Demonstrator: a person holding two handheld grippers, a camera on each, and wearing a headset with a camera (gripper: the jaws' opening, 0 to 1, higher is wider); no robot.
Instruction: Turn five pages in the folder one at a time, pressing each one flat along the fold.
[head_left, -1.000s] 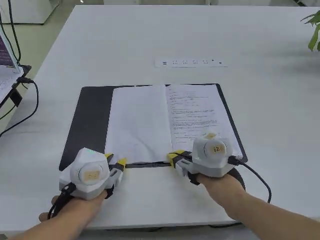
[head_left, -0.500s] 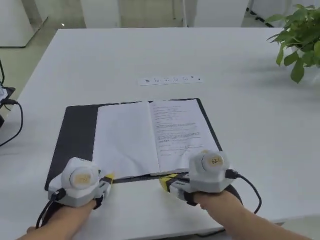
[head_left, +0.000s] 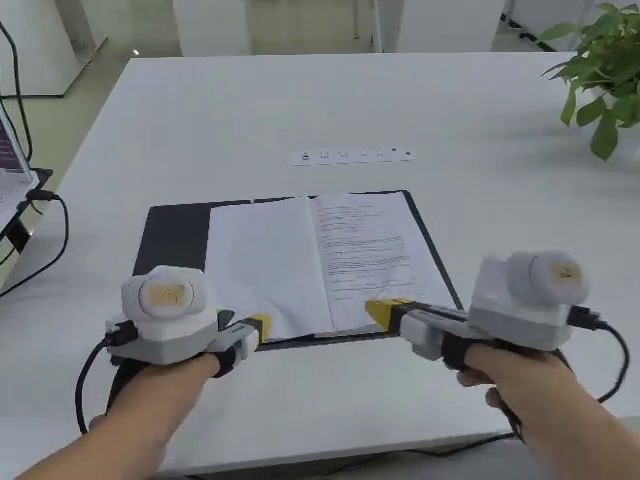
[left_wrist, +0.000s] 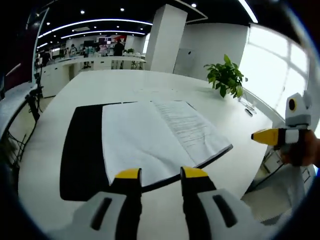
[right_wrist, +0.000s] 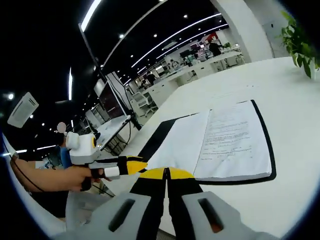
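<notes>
The folder (head_left: 178, 240) lies open on the white table, black cover down. Its left page (head_left: 265, 265) is blank and its right page (head_left: 365, 250) is printed; both lie flat. My left gripper (head_left: 252, 328) hovers at the folder's near edge, below the blank page. In the left gripper view my left gripper (left_wrist: 161, 175) is open and empty, facing the folder (left_wrist: 80, 150). My right gripper (head_left: 385, 310) floats by the printed page's near edge. In its own view the right gripper (right_wrist: 165, 173) is shut on nothing, above the table before the folder (right_wrist: 156, 136).
A white power strip (head_left: 350, 156) lies beyond the folder. A potted plant (head_left: 600, 50) stands at the far right corner. A black cable (head_left: 55, 215) runs along the table's left edge. Bare table surrounds the folder.
Both grippers have risen off the folder's near edge. The right one has drawn away from the fold, rightward and toward me. The head camera has shifted too.
</notes>
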